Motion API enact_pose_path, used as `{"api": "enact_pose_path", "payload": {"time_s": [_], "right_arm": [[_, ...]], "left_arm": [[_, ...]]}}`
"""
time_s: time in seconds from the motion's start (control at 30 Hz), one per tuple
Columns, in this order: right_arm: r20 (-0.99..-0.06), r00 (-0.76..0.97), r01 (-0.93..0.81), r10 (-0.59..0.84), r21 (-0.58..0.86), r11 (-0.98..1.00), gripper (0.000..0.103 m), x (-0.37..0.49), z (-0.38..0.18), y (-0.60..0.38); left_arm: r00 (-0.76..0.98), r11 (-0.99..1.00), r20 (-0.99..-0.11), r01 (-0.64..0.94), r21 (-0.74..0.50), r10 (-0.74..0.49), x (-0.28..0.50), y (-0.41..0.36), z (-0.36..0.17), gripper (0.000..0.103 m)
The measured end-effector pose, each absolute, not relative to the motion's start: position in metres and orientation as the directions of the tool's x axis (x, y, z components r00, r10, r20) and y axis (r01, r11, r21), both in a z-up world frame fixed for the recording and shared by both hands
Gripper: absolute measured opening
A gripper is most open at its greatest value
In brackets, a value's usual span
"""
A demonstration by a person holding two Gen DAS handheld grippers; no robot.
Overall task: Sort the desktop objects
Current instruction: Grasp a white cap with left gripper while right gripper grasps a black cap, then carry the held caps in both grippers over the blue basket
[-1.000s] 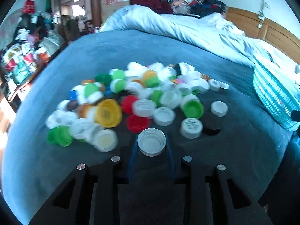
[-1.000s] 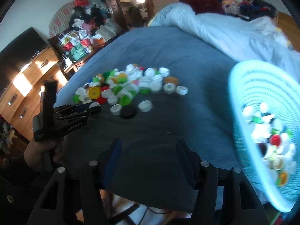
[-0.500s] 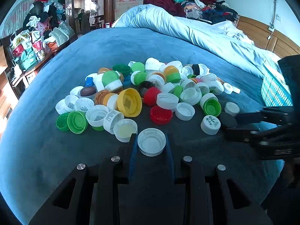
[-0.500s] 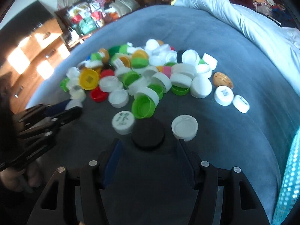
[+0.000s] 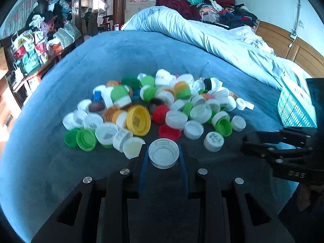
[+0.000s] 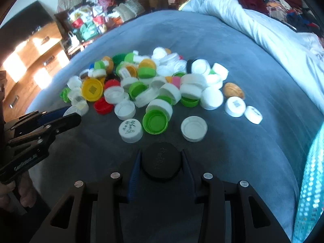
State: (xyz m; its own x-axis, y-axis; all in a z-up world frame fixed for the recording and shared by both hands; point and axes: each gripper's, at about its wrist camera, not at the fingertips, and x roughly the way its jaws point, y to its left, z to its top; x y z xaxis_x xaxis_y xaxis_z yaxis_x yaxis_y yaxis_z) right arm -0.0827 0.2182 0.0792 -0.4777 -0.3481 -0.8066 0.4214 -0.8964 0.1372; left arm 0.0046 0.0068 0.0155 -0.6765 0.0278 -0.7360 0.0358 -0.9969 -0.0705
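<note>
Jaws of right gripper closing around black cap; left gripper pinches white cap.

My black tongs close on a round black plastic cap; white, green, yellow, red plastic caps speckle the blue-grey bedspread.
</note>
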Motion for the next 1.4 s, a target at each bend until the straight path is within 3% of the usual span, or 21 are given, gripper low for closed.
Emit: {"api": "enact_pose_path", "payload": {"time_s": [0.37, 0.7, 1.07, 1.4], "right_arm": [[-0.715, -0.614, 0.388, -0.333, 0.093, -0.917, 0.043, -0.041, 0.156, 0.234], [-0.661, -0.694, 0.348, -0.286, 0.04, -0.937, 0.043, -0.031, 0.194, 0.322], [-0.61, -0.769, 0.246, -0.191, -0.007, -0.969, 0.043, -0.029, 0.208, 0.426], [-0.579, -0.809, 0.103, -0.102, 0.03, -0.994, 0.043, -0.028, 0.216, 0.486]], "left_arm": [[-0.698, -1.0, -0.716, 0.003, 0.018, -0.015, 0.0, 0.042, 0.072, 0.025], [-0.718, -0.995, -0.696, -0.073, 0.064, 0.008, -0.006, 0.087, 0.097, 0.024], [-0.747, -0.975, -0.628, -0.201, -0.098, 0.217, -0.01, 0.116, 0.135, 0.025], [-0.739, -0.946, -0.608, -0.317, -0.067, 0.29, -0.032, 0.186, 0.163, 0.025]]}}
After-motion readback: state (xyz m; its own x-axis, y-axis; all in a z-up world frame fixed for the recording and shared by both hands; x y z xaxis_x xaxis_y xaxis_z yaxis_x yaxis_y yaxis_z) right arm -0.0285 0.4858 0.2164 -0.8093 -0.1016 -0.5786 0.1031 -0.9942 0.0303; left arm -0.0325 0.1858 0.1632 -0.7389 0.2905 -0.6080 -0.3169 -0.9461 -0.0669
